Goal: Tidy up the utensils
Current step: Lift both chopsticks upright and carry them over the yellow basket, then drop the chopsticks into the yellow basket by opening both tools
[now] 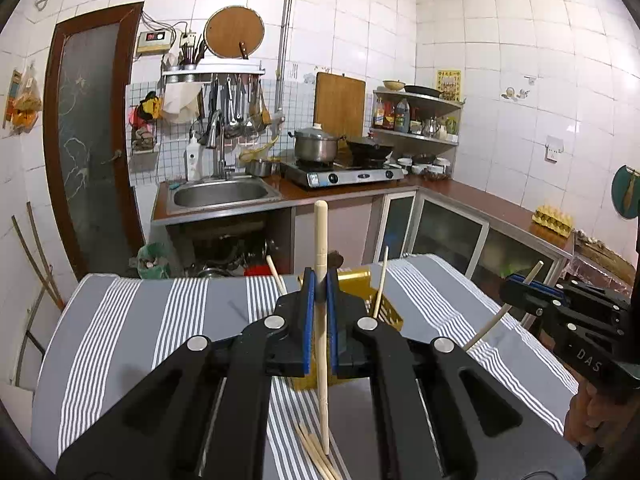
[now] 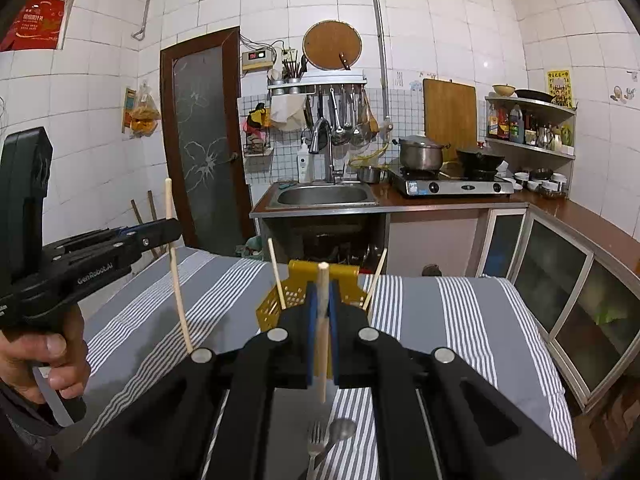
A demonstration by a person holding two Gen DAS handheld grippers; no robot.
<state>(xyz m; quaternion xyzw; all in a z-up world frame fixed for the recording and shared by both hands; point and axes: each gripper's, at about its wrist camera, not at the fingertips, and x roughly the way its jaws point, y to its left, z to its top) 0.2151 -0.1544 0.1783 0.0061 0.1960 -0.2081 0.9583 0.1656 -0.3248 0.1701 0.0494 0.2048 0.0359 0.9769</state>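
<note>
Fingers of both grippers are closed, each pair clamping a single pale wooden chopstick between blue pads. Left gripper [image 1: 320, 280], seen along its own axis, holds its chopstick [image 1: 321, 240] almost upright, the blunt end rising above the fingertips and the thin end hanging just above the striped cloth [image 1: 120, 320] near a loose bundle of further chopsticks [image 1: 316, 456] that lies flat on the cloth. Right gripper [image 2: 323, 288] grips its chopstick [image 2: 322, 320] in the same near-vertical attitude, lower tip clear of the cloth; the left-wrist view shows this stick tilted, crossing the fingers at a slant. Behind both grippers stands a yellow perforated plastic utensil basket [image 2: 276, 308] on the grey-and-white striped cloth that covers the counter [image 2: 460, 320]; two more chopsticks [image 2: 277, 272] lean inside it, one at each side, tips splayed outward. A metal fork [image 2: 315, 440] and a metal spoon [image 2: 342, 430] lie on the cloth just below the right gripper, touching or overlapping; which cannot be told. A person's hand [image 2: 44, 360] wraps the handle of the left gripper at the left edge of the right-wrist view. Beyond stand a steel sink [image 1: 220, 194] and a gas stove [image 1: 352, 174] with pots.
</note>
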